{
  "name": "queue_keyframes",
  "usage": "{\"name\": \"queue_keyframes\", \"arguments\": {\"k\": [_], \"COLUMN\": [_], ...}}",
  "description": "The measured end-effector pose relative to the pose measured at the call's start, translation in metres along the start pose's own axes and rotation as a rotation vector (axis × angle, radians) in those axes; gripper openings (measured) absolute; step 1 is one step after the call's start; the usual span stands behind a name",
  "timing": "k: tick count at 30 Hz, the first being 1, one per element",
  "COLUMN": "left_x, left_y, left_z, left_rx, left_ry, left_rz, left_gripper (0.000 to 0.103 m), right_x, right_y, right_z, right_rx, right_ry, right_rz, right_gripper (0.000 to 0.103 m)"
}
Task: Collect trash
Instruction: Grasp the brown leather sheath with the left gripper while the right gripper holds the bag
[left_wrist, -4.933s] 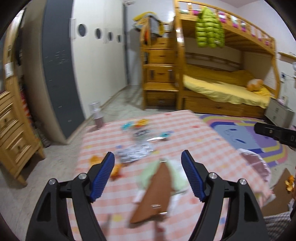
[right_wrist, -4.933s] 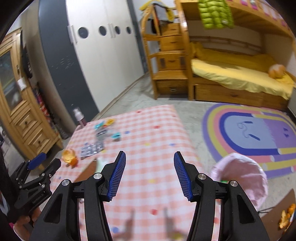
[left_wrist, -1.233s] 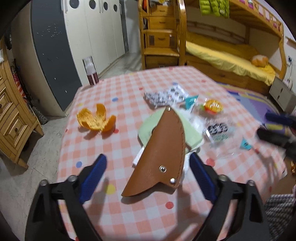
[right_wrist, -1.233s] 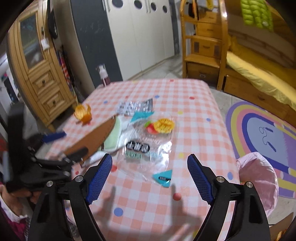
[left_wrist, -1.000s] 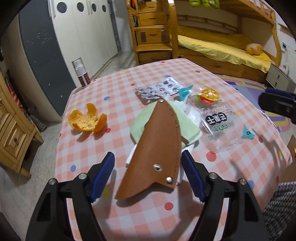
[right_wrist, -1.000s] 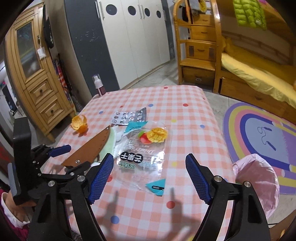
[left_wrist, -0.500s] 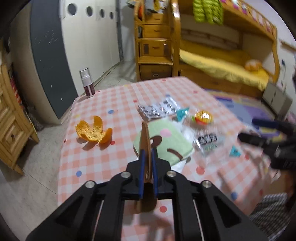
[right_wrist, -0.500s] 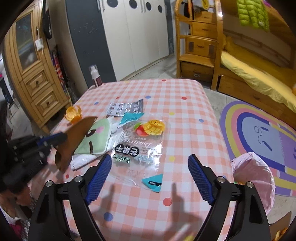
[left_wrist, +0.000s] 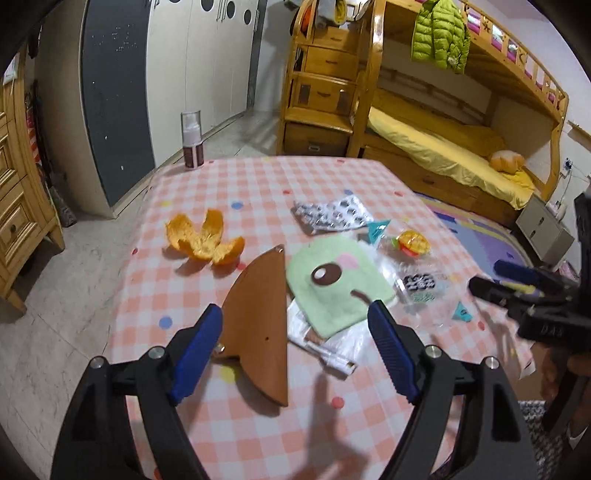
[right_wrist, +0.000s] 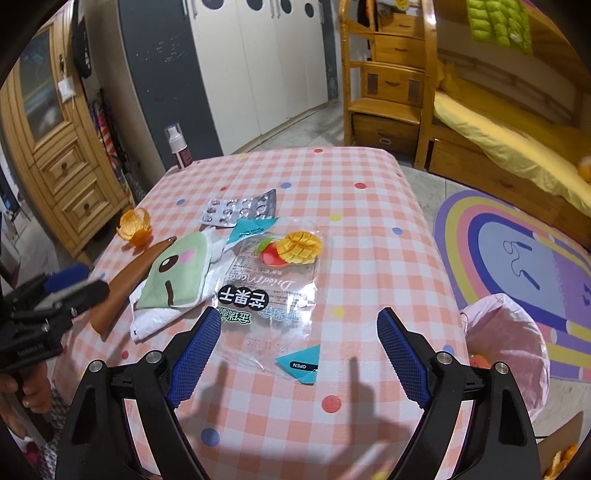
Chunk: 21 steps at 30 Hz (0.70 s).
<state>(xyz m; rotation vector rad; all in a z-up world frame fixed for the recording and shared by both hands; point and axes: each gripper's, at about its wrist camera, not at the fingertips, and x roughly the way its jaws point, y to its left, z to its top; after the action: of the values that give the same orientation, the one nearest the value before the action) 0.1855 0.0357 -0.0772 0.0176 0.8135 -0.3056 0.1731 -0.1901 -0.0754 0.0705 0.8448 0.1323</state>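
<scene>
Checked tablecloth (right_wrist: 369, 229) bears a brown sheath (left_wrist: 258, 328), seemingly loose between the spread left gripper (left_wrist: 295, 347); right gripper (right_wrist: 299, 350) likewise gapes.

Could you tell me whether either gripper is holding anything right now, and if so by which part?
Nothing is held. The left gripper and right gripper are both open; the brown sheath lies on the table.

The left gripper (left_wrist: 295, 347), clamped on the brown leather sheath (left_wrist: 258, 328) half a second ago, now gapes; the sheath apparently lies flat, lower centre.
</scene>
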Motion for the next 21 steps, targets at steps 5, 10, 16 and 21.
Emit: {"name": "queue_keyframes", "arguments": {"k": [5, 10, 16, 21], "left_x": [0.014, 0.028, 0.037, 0.014], "left_y": [0.008, 0.016, 0.013, 0.004], "left_z": [-0.009, -0.014, -0.012, -0.011], "left_rx": [0.029, 0.037, 0.065, 0.084], "left_ry": [0.067, 0.138, 0.143, 0.059], "left_rz": [0.101, 0.113, 0.134, 0.143], "left_gripper": [0.078, 0.066, 0.053, 0.052], "right_x": [-0.001, -0.003, 0.000, -0.001], "right_y": [-0.003, -0.003, -0.006, -0.005], "right_z": [0.000, 0.001, 0.000, -0.001], "right_rx": [0.010, 0.016, 0.030, 0.027], "right_ry": [0.005, 0.000, 0.010, 0.013], "right_rz": [0.007, 0.008, 0.012, 0.012], "right_gripper": [0.086, 0.086, 0.086, 0.086]}}
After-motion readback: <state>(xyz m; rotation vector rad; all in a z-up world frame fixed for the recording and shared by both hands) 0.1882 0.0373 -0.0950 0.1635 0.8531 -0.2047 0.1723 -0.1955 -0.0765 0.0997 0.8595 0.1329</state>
